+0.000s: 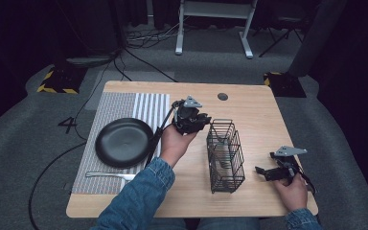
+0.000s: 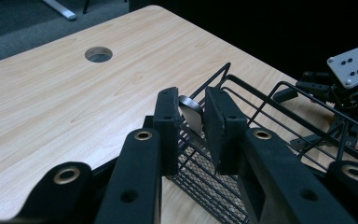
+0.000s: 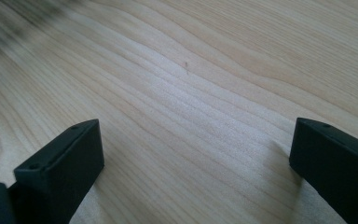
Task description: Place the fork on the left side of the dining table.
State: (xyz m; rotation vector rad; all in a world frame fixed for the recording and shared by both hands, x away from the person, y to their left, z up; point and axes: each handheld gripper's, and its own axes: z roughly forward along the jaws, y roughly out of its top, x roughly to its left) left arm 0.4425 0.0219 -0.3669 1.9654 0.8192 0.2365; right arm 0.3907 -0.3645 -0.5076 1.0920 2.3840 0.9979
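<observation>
I see my left gripper (image 1: 202, 120) at centre frame of the high view, just left of the black wire basket's (image 1: 225, 155) upper end. In the left gripper view its jaws are clenched on the flat metal handle of a utensil (image 2: 192, 113), held over the basket's rim. My right gripper (image 1: 263, 171) sits at lower right on the wooden table (image 1: 258, 110), well apart from the basket; its own view shows the jaws spread wide over bare wood. At left, a black plate (image 1: 123, 142) rests on a striped placemat (image 1: 120, 108), with a fork (image 1: 109, 175) just below it.
</observation>
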